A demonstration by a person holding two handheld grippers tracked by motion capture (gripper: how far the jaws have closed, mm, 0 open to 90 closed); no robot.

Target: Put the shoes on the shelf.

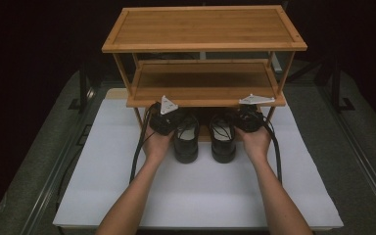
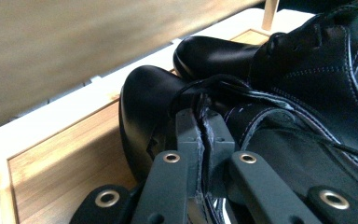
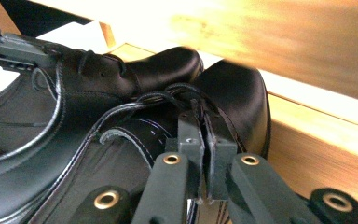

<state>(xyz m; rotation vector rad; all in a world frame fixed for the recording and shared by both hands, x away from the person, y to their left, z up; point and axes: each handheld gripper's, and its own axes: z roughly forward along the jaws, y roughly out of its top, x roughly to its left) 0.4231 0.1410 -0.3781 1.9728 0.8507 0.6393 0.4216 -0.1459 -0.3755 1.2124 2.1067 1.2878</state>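
jaws: black, brass-ringed rivets
left gripper point(image 1: 169, 120): grey three-cornered plate at 12 o'clock
cables: black, trailing toward 6 o'clock
forearms: bare, sleeveless

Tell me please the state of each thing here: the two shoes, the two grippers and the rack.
left shoe: upright, toe under the rack, side edge pinched by the left gripper.
right shoe: upright beside it, toe under the rack, side edge pinched by the right gripper.
left gripper: shut on the left shoe.
right gripper: shut on the right shoe.
rack: standing, both upper shelves bare.
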